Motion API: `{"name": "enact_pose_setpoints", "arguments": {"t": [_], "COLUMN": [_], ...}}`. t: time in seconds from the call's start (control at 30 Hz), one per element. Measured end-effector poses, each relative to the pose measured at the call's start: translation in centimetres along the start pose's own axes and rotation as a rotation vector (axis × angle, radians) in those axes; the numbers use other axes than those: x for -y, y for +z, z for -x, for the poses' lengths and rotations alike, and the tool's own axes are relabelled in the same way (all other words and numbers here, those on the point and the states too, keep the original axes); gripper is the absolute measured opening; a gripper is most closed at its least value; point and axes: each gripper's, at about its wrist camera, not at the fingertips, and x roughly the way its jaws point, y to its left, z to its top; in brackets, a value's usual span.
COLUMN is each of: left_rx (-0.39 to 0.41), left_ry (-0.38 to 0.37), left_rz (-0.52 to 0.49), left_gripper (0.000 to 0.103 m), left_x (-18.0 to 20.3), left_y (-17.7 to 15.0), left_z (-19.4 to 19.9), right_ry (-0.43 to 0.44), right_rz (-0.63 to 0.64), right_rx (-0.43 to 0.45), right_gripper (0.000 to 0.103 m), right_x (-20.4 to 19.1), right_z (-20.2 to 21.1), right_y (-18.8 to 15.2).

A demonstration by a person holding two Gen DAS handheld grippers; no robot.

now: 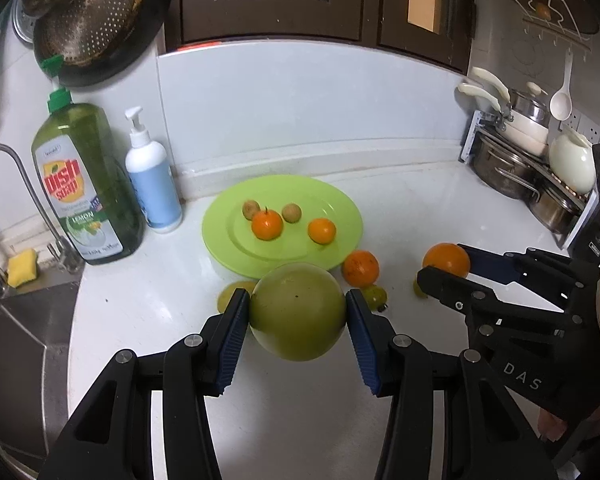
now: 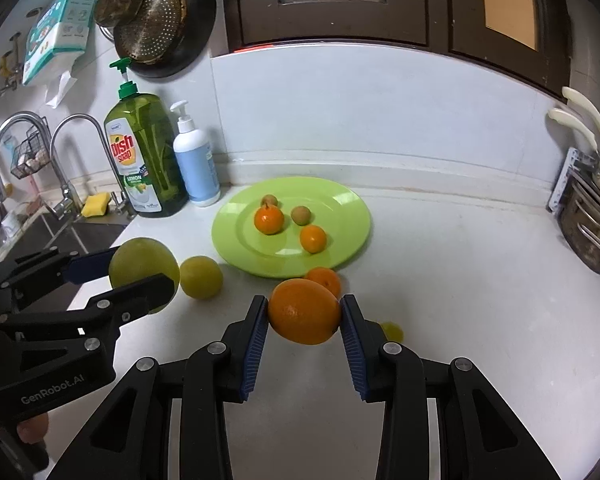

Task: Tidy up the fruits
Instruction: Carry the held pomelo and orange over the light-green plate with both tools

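My left gripper (image 1: 298, 312) is shut on a large green fruit (image 1: 298, 318), held above the white counter in front of the green plate (image 1: 216, 220). It also shows in the right wrist view (image 2: 140, 264). My right gripper (image 2: 304, 316) is shut on a big orange (image 2: 304, 310), seen in the left wrist view too (image 1: 446, 260). The plate (image 2: 340, 208) holds two small oranges (image 2: 269, 219) (image 2: 313, 239) and two small brown fruits (image 2: 301, 215). Loose on the counter lie an orange (image 1: 360, 267), a yellow-green fruit (image 2: 201, 277) and a small green fruit (image 1: 374, 296).
A dish soap bottle (image 1: 80, 184) and a white pump bottle (image 1: 152, 184) stand left of the plate. The sink (image 1: 16, 328) and tap are at far left. Pots on a rack (image 1: 512, 160) stand at the right. Dark cabinets hang above the back wall.
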Motion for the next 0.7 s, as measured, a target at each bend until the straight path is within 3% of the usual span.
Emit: {"name": "enact_pose_setpoints", "arguments": {"t": [0.7], "left_rx": [-0.007], "left_ry": [0.046], "left_rz": [0.015], "left_gripper": [0.048], "left_x": [-2.8], "left_y": [3.9], "left_z": [-3.7], "right_ry": [0.002], "right_rz": [0.017], "right_rx": [-0.03], "right_gripper": [0.038], "right_x": [-0.2], "right_z": [-4.5], "right_y": [5.8]}}
